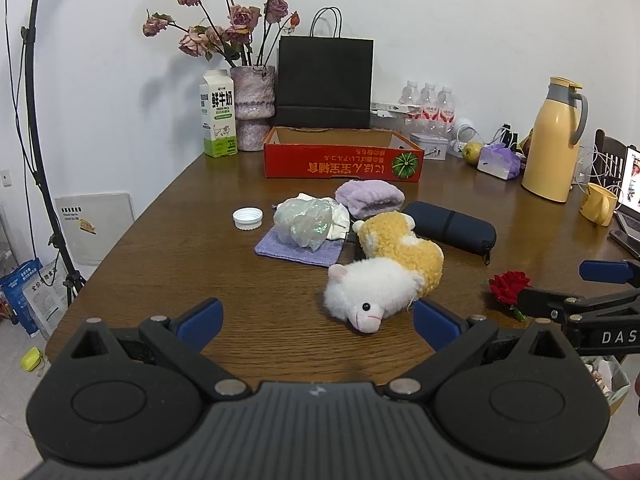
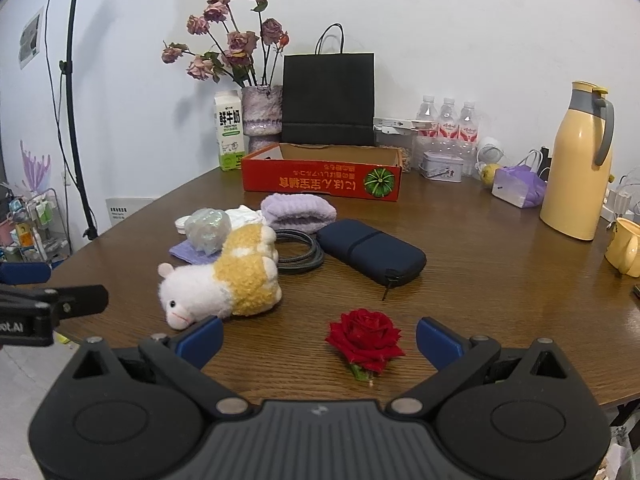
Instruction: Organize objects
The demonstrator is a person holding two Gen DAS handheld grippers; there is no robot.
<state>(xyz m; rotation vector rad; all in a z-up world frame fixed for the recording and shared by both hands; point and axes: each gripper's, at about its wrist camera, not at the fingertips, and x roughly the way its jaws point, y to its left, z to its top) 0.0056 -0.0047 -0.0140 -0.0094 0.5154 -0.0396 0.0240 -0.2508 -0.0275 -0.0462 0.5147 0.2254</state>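
A white and yellow plush alpaca (image 1: 384, 276) (image 2: 220, 280) lies on the wooden table (image 1: 200, 248) (image 2: 500, 264). Behind it are a crumpled plastic bag (image 1: 308, 222) (image 2: 208, 226) on a purple cloth (image 1: 298, 250), a lilac knit piece (image 1: 370, 202) (image 2: 298, 208), a dark blue zip case (image 1: 452, 228) (image 2: 372, 252), a coiled cable (image 2: 298, 252) and a white cap (image 1: 248, 218). A red rose (image 2: 366, 338) (image 1: 510, 286) lies between my right gripper's (image 2: 318, 342) open fingers. My left gripper (image 1: 318, 324) is open and empty, just short of the alpaca's head.
An open red cardboard box (image 1: 342, 162) (image 2: 322, 180) stands at the back, with a black paper bag (image 1: 324, 84), a vase of dried roses (image 1: 254, 108) and a milk carton (image 1: 218, 116) behind. A yellow jug (image 1: 554, 140), yellow mug (image 1: 598, 204) and water bottles (image 1: 428, 100) stand right.
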